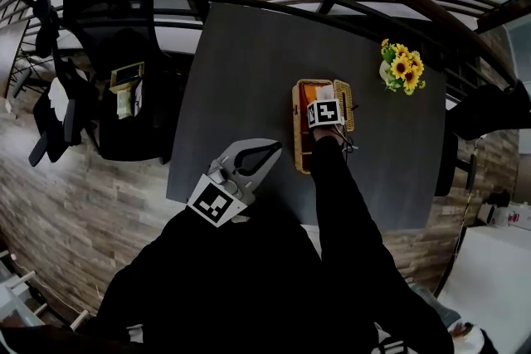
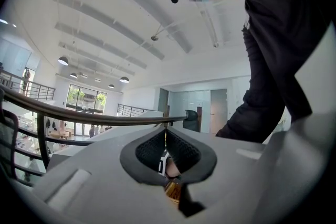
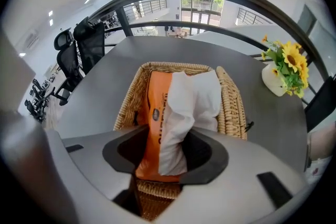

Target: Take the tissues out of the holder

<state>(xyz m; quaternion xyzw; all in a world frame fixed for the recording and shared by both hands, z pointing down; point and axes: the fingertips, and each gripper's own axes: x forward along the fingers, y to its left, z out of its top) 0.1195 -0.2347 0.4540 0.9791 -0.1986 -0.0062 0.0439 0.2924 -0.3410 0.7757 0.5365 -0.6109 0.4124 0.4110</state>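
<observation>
Two jaws of the right gripper stood apart over the basket, straddling the tissue and its orange pack. The left gripper pointed level, jaws together.

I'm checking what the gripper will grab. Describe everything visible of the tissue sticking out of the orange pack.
The tissue is a white, soft, creased sheet of thin paper, standing up from the top of the orange pack that lies in the wicker holder on the grey table. It rises between the jaws of the right gripper, which stand apart; orange shows between it and one pad, so it looks not yet gripped.
</observation>
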